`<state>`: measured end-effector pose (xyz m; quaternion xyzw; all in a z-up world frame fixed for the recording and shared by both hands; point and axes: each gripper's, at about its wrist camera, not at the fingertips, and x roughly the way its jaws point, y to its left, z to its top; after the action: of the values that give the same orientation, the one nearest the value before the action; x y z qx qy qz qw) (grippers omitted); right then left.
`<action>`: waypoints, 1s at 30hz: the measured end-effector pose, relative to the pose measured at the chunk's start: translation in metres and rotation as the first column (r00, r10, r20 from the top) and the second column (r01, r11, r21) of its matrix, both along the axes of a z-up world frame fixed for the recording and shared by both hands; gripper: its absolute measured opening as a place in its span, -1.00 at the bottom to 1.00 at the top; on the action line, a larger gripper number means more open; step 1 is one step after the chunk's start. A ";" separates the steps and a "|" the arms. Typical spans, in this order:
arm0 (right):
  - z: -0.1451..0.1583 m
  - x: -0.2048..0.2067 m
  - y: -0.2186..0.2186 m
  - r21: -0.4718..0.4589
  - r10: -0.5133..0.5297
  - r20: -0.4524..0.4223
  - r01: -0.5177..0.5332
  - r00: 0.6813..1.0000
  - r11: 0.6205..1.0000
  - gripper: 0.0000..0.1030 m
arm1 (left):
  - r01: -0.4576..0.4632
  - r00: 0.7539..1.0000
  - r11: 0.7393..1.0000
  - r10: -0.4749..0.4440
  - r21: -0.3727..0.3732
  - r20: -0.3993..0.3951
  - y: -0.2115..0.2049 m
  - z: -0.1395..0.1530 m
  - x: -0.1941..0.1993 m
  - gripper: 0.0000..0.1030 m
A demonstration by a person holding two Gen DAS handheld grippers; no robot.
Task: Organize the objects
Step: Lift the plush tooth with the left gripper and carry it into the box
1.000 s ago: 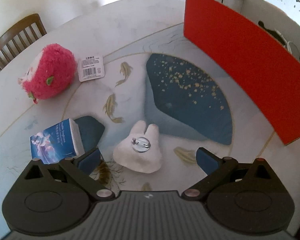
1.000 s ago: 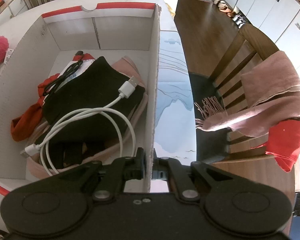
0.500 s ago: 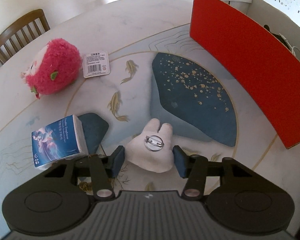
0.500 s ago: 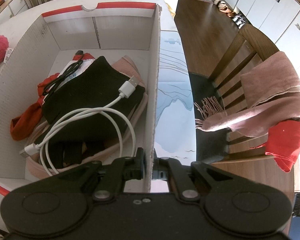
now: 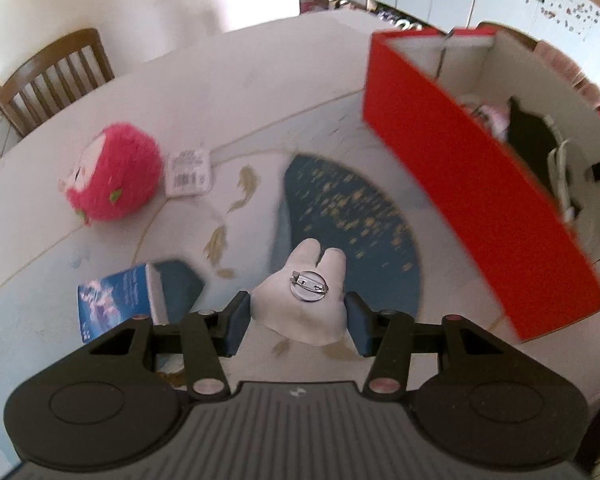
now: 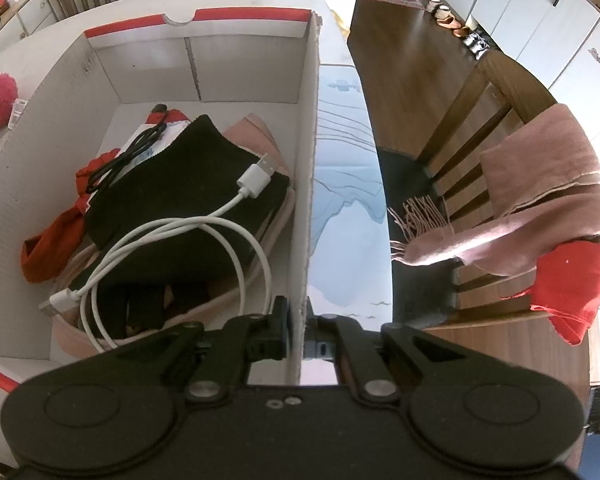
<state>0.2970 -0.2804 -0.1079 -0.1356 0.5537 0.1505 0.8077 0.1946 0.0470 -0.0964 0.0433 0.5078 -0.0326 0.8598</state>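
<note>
We are partway through tidying the worktop (image 5: 260, 92) into the red box (image 5: 472, 184). Judging by the right wrist view, a good share is already packed: 1 white cable (image 6: 204, 240), 1 black cable (image 6: 128, 152), a black cloth (image 6: 188, 184), a red cloth (image 6: 52, 248) and something pink under them are lying inside the box.

Right now we are holding the white plush brooch (image 5: 304, 300) in the left gripper (image 5: 296, 320); its blue pads are pressing on both flanks of the plush, and the jaws have just been closing onto it. The brooch is lying pin-side up between the pads, at about 6 o'clock from the blue patch printed on the worktop, and it looks clear of the surface, though the blur makes that hard to confirm. The box is sitting at 2 o'clock from it.

The right gripper (image 6: 296, 328) is clamped on the box's white wall (image 6: 306, 168), apparently steadying it.

We judge that 3 things are left: the brooch in hand, the pink plush toy (image 5: 112, 176) at 10 o'clock and the small blue packet (image 5: 116, 300) at 9 o'clock.

As for writing, the toy's tag (image 5: 190, 168) is showing a barcode and small print too blurred to read, and the packet's pale lettering is also illegible.
</note>
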 end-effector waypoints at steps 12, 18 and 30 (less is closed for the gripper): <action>0.001 -0.001 0.001 -0.001 0.018 0.001 -0.018 1.000 1.000 -0.94 | 0.107 0.991 0.993 -0.102 -0.053 0.084 -0.059 0.063 0.012 -0.03; 0.001 -0.002 0.001 0.001 0.036 -0.001 -0.036 0.999 0.999 -0.94 | 0.171 0.980 0.984 -0.164 -0.056 0.109 -0.088 0.079 0.016 -0.03; 0.000 -0.001 -0.001 0.010 0.047 0.000 -0.047 0.999 0.999 -0.95 | 0.265 0.958 0.964 -0.261 -0.018 0.122 -0.145 0.078 0.051 -0.03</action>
<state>0.2955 -0.2816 -0.1077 -0.1443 0.5499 0.1722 0.8045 0.2456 -0.0981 -0.0185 0.0979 0.4451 -0.1528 0.8769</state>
